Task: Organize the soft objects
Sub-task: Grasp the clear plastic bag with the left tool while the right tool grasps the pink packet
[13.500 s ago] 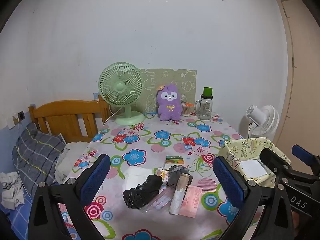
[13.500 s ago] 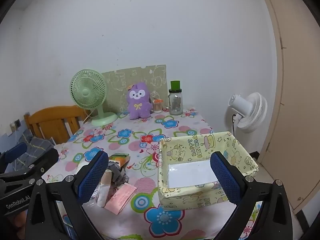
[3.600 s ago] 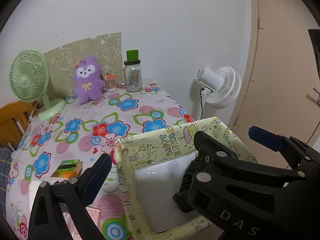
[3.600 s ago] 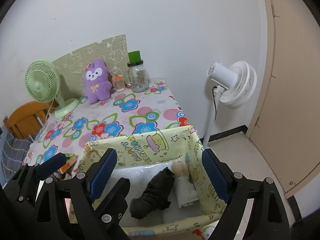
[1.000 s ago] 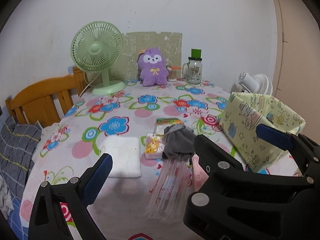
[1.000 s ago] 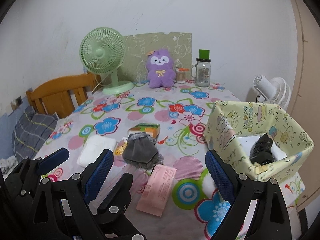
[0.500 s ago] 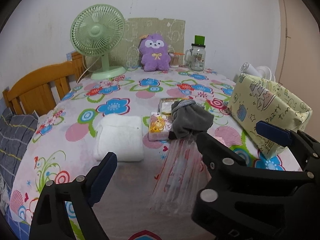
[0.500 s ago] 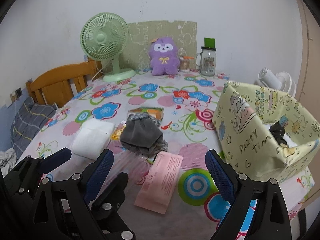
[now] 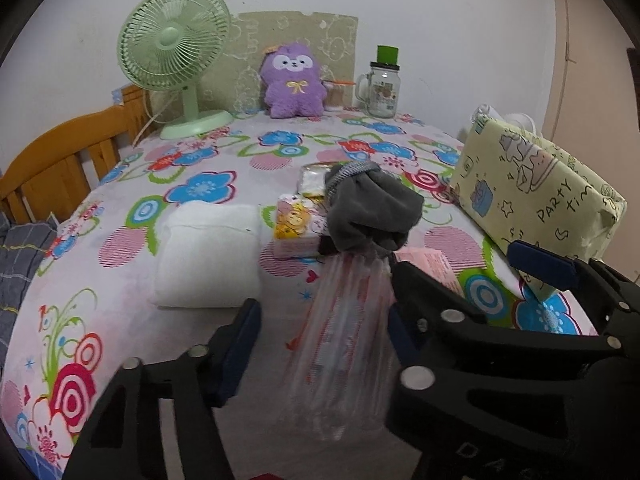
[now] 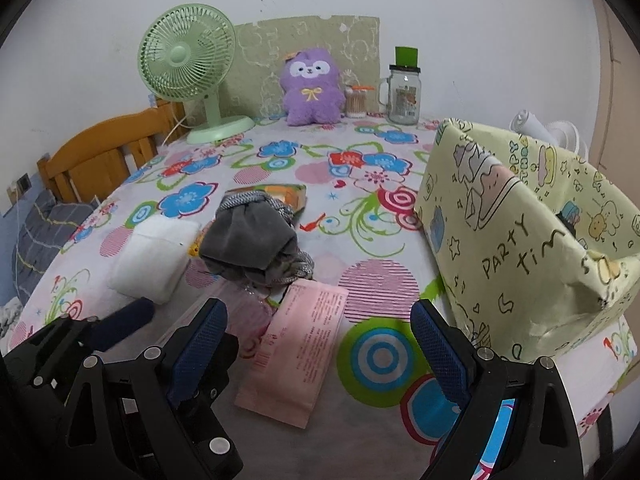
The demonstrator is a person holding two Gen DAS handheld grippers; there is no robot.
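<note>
A grey bundled sock (image 9: 370,210) (image 10: 252,238) lies mid-table beside a folded white cloth (image 9: 208,254) (image 10: 154,256). A clear plastic packet with red print (image 9: 344,344) lies in front of the sock. My left gripper (image 9: 320,336) is open, low over the table, its fingers on either side of that packet. My right gripper (image 10: 320,336) is open and empty above a pink packet (image 10: 300,350). The yellow patterned box (image 9: 536,200) (image 10: 528,240) stands at the right; what is inside it is mostly hidden.
A cartoon tissue pack (image 9: 298,226) and an orange-green pack (image 10: 282,194) lie by the sock. A green fan (image 10: 188,68), a purple plush (image 10: 314,88) and a glass jar (image 10: 404,90) stand at the back. A wooden headboard (image 10: 100,156) is at the left.
Both grippers have dropped lower and moved forward toward the sock and packets. The left gripper's fingers now straddle the clear packet.
</note>
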